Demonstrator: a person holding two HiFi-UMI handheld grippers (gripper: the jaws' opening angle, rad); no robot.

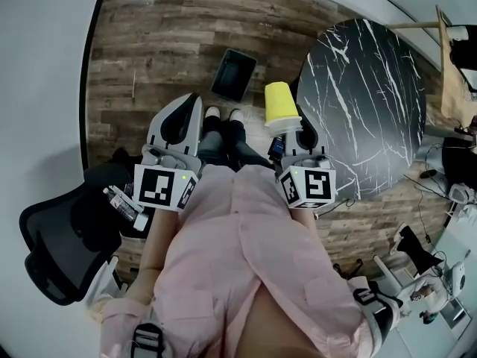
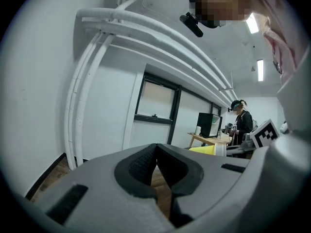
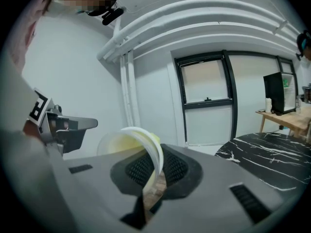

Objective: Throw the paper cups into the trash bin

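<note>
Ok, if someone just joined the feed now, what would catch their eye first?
The yellow paper cup stands out most, pinched at its rim by the right gripper. Just ahead on the wooden floor sits the black trash bin, with the round black marble table to its right. The left gripper is shut on nothing.

Trash bin ahead, table right, chair left

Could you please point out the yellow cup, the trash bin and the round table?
yellow cup [image 1: 279, 103]: head view, side wall.
trash bin [image 1: 232, 74]: head view, bare inside.
round table [image 1: 365, 103]: head view, bare top.
</note>
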